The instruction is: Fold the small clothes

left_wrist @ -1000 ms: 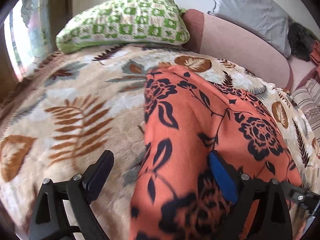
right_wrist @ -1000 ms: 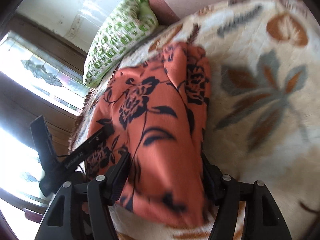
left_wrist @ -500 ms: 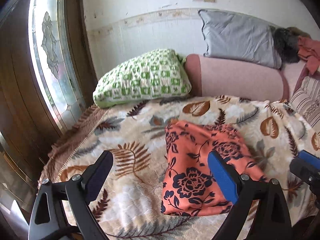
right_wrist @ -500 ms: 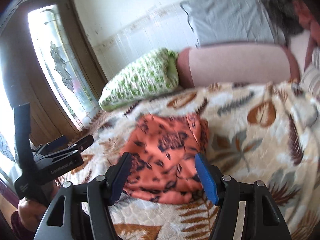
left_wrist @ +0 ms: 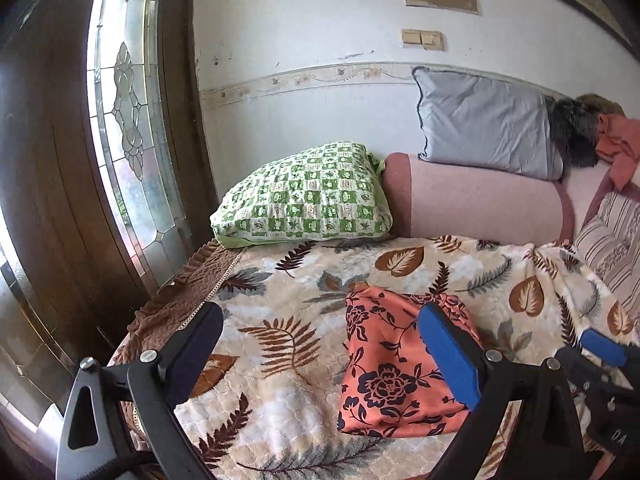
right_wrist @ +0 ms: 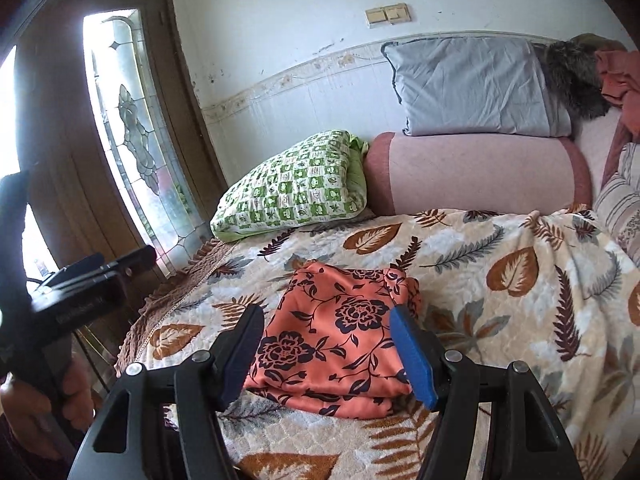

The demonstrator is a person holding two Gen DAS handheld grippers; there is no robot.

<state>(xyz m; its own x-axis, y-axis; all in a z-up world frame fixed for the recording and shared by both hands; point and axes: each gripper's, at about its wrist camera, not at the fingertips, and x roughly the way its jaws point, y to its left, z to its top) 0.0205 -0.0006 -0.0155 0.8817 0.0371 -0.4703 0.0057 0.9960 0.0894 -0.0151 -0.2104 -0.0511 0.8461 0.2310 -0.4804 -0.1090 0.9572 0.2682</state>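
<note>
A folded orange cloth with dark flowers [left_wrist: 392,368] [right_wrist: 340,336] lies flat on the leaf-patterned blanket [left_wrist: 288,344] [right_wrist: 500,300]. My left gripper [left_wrist: 324,356] hovers above and in front of it, jaws wide open, nothing between them. My right gripper [right_wrist: 326,350] also stands open, well back from the cloth, with the cloth seen through the gap but not touched. The right gripper's blue fingertip [left_wrist: 604,346] shows at the right edge of the left wrist view; the left gripper body [right_wrist: 80,288] shows at the left of the right wrist view.
A green checked pillow [left_wrist: 304,196] [right_wrist: 296,188] rests at the blanket's far left. Behind it lie a pink bolster [left_wrist: 480,204] [right_wrist: 480,172] and a grey pillow [left_wrist: 488,128] [right_wrist: 476,88] against the wall. A wooden door with stained glass [left_wrist: 132,152] stands left. A hand [right_wrist: 52,404] holds the left gripper.
Both grippers have pulled back and risen away from the cloth, which a second ago filled both views between the jaws. The folded cloth stays lying on the blanket.
</note>
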